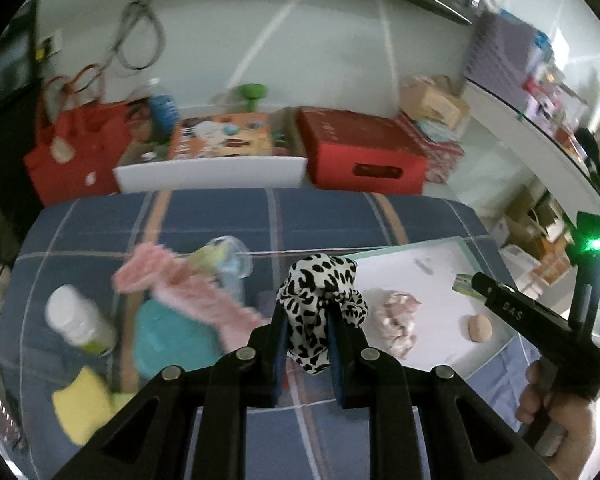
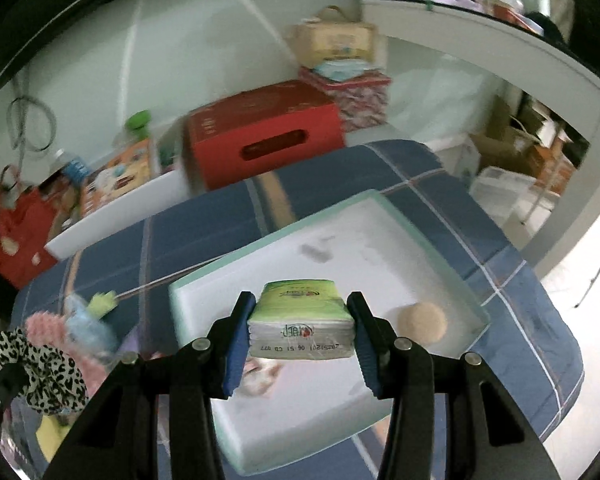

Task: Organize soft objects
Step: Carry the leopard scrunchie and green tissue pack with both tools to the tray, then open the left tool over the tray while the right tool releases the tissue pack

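While clamped, scrunchie between tool fingers

Before me, a pale wall with a hanging cable loop. Below it, a red box, a red bag and a white tray of clutter. At right, a white curved shelf and glossy floor.

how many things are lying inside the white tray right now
2. A pinkish crumpled cloth lies near the white tray's near-left part, and a tan round ball lies to its right. The tissue pack is gripper-held above it; more may be hidden.
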Motion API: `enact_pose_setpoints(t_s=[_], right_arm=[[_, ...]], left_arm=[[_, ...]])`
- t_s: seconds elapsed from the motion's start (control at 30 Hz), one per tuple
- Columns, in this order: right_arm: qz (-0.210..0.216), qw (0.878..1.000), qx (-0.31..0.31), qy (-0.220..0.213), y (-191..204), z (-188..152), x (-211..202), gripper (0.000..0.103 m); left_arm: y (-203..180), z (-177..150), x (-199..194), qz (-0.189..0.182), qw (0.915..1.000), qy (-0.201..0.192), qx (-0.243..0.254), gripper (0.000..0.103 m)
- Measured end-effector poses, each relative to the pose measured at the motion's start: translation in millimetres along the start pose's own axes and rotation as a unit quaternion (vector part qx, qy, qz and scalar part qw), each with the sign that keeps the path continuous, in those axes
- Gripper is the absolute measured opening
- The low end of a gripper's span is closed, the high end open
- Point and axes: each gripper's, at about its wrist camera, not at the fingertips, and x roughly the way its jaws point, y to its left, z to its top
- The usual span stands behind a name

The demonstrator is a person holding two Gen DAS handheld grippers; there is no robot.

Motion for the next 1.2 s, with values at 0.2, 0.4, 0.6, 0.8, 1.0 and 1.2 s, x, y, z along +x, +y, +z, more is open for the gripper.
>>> enact_pose_setpoints(t_s=[0.2,0.4,0.6,0.8,1.0,1.2], right_arm=[[-0.026,0.999,0.037,0.011,-37,12,24,0.049],[-0.029,0.997,0.068,0.025,-65,14,56,0.049],[-0.027,0.995,0.087,0.038,-79,10,81,0.049],[-0.035,0.994,0.089,0.046,-80,8,87,0.049],[-0.043,0.995,0.079,0.042,-74,10,78,0.057],[-0.056,0.996,0.064,0.028,-66,13,60,0.082]], left_arm=[[-42,14,49,-0.032,0.9986,0.033,0.026,0.019],[-67,19,107,-0.041,0.997,0.048,0.044,0.019],[-68,14,152,-0.065,0.9958,0.06,0.022,0.019],[-66,8,164,-0.078,0.9949,0.063,0.011,0.023],[-68,9,154,-0.073,0.9953,0.06,0.018,0.075],[-61,10,140,-0.057,0.9966,0.058,0.013,0.1]])
